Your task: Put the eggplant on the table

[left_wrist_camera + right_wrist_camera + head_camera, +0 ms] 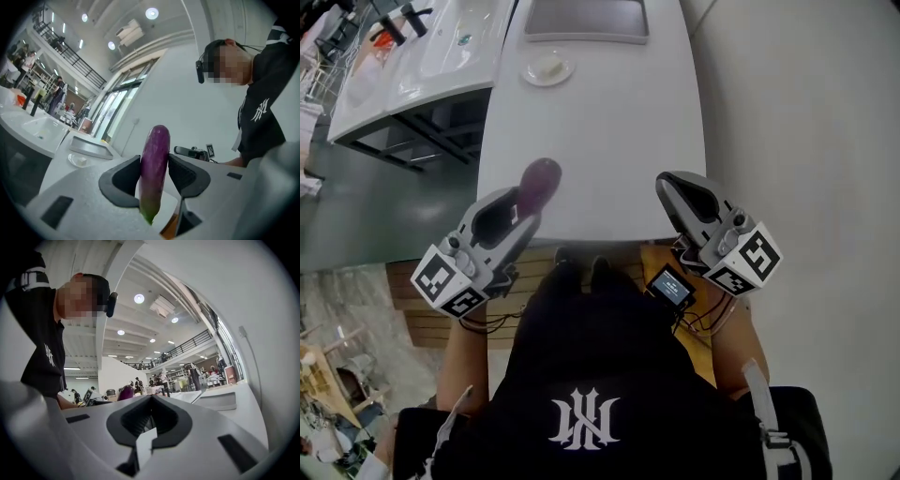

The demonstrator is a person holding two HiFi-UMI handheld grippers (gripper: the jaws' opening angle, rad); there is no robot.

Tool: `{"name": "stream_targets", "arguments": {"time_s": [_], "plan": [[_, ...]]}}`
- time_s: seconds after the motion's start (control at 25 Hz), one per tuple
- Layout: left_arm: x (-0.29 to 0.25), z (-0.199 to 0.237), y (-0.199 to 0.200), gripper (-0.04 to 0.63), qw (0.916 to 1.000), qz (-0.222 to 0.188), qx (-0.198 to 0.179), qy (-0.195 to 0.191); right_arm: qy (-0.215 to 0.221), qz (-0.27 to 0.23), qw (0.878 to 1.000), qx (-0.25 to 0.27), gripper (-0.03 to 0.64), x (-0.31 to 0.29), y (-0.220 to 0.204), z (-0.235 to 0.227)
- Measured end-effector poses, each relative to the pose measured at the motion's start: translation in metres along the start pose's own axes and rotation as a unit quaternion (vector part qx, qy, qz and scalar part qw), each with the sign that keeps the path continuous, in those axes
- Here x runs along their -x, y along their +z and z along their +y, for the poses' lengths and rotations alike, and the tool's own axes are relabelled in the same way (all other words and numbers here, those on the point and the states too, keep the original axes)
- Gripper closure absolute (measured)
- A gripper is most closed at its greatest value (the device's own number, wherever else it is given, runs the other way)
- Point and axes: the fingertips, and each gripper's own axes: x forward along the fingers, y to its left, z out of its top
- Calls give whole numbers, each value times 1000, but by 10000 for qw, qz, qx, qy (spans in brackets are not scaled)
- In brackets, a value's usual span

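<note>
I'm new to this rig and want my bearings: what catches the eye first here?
The purple eggplant stands out, clamped between the jaws of the left gripper over the near end of the white table. Beside it, the right gripper is shut and empty. A small dish sits at the table's far end.

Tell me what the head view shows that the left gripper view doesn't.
Only the head view: the marker cube on the left hand-held gripper and the wooden boards below the white table. Only the left gripper view: its pads pressing both sides of the eggplant, the eggplant's green end at the bottom, and the ceiling lights. Both: the eggplant, the white table and a small dish.
</note>
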Motion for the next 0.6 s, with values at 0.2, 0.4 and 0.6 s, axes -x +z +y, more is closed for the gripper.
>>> {"name": "stream_targets", "arguments": {"time_s": [0.2,0.4,0.6], "plan": [[-1,-32,11,411,9993,-214,-92,307,140,-360,9993,-10,612,37,15,-11],[-11,-56,15,411,9988,-284,-277,278,83,-634,9974,-324,612,74,11,-30],[-22,-67,8,411,9991,-318,-289,39,-139,-587,9975,-360,612,97,3,-30]]}}
